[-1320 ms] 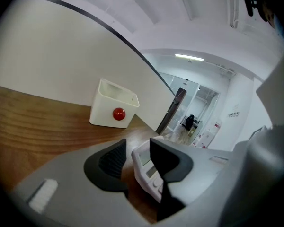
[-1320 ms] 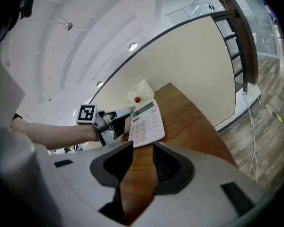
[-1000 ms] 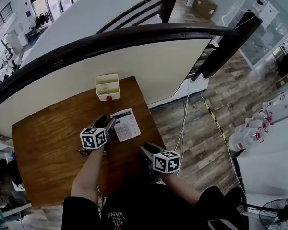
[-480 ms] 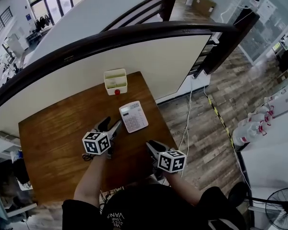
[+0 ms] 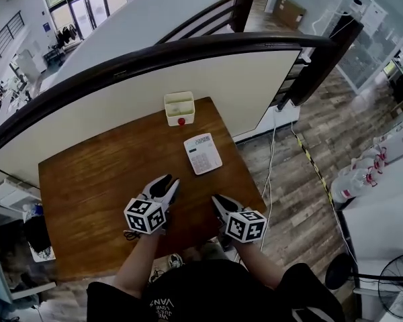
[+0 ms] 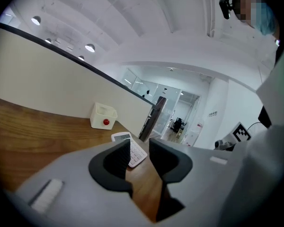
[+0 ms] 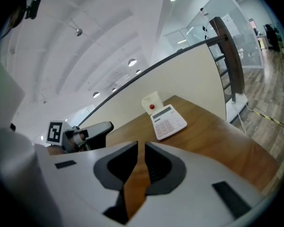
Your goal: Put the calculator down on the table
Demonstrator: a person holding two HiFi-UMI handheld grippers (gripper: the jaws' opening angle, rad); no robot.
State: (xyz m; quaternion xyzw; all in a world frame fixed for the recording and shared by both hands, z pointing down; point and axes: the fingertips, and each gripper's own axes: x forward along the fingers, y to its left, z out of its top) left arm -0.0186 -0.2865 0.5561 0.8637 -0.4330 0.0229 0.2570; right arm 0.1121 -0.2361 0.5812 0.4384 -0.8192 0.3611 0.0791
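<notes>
The white calculator [image 5: 203,153] lies flat on the brown wooden table [image 5: 87,180], near its right edge, with nothing touching it. My left gripper [image 5: 166,182] hovers well short of it, toward the person. Its jaws have just been closing but still stand apart, with nothing between them. In the left gripper view [image 6: 139,148] the calculator [image 6: 136,155] shows beyond the gap. My right gripper [image 5: 218,200] hangs over the table's near right side. Its jaws [image 7: 141,148] are almost together and hold nothing. The calculator [image 7: 169,119] lies ahead of it.
A white desk box [image 5: 179,107] with a red round thing on its front stands at the table's far edge, beyond the calculator. A curved cream partition with a dark rail [image 5: 188,52] rises behind the table. Cables run over the wood floor [image 5: 282,173] on the right.
Both grippers have drawn back toward the person and risen. The left one was at the calculator's left edge and is now well away from it. The calculator stays on the table.
</notes>
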